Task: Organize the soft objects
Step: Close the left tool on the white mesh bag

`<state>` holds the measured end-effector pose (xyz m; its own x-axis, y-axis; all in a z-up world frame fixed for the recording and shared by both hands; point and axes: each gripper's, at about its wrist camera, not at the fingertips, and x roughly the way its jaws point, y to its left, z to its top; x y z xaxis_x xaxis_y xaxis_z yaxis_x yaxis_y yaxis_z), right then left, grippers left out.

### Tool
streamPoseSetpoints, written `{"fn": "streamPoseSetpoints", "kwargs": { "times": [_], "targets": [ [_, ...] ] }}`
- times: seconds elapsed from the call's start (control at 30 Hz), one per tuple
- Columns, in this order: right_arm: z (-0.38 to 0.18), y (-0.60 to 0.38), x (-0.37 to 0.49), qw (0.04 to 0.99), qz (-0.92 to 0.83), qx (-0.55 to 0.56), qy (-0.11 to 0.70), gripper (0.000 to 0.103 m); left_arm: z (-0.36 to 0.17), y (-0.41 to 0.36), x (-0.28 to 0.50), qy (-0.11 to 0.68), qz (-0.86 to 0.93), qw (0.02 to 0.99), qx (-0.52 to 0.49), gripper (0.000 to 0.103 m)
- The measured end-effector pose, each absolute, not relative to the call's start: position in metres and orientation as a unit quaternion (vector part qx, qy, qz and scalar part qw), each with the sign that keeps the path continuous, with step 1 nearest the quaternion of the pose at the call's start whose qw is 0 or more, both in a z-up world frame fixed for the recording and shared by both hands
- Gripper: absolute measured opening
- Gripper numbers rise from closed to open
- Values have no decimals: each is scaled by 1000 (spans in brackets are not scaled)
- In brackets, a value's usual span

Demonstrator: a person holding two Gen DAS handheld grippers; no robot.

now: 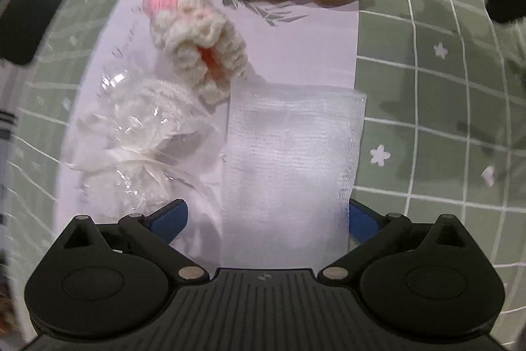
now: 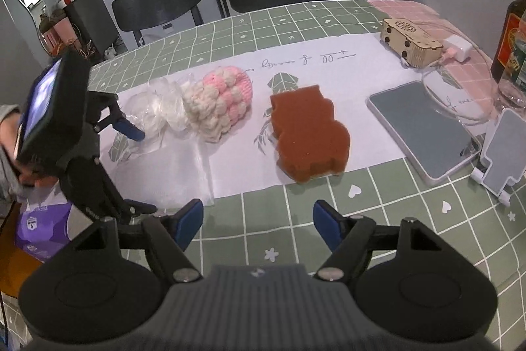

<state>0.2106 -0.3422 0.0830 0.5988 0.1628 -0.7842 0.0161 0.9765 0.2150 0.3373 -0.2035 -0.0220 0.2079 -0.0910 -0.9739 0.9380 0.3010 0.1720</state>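
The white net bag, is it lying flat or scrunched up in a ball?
Flat. The white net bag lies spread out on the white paper, its straight edges and corners showing, beside the crochet toy.

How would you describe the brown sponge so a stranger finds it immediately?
On the green checked tablecloth lies a white paper sheet. The brown sponge sits on its near edge, right of the pink-and-cream crochet piece. Only it is brown, flat and lobed.
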Motion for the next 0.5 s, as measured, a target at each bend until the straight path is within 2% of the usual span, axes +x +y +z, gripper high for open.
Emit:
{"fn": "streamPoseSetpoints", "kwargs": {
  "times": [0.13,0.33,0.4,0.47,0.5],
  "targets": [
    [84,-346,210,888,38,110,444,73,-30,-201,355,536,-435,622,370,103],
    [89,-354,210,892,27,119,436,73,-28,-210,337,502,-475,613,383,103],
    [90,-356,210,892,24,121,434,73,-25,-214,332,503,-472,616,382,90],
    [91,-357,210,893,22,120,432,73,-20,-218,326,502,-465,627,372,52],
    [91,-357,210,894,20,118,432,73,-19,-220,323,505,-460,631,368,44]
  ]
}}
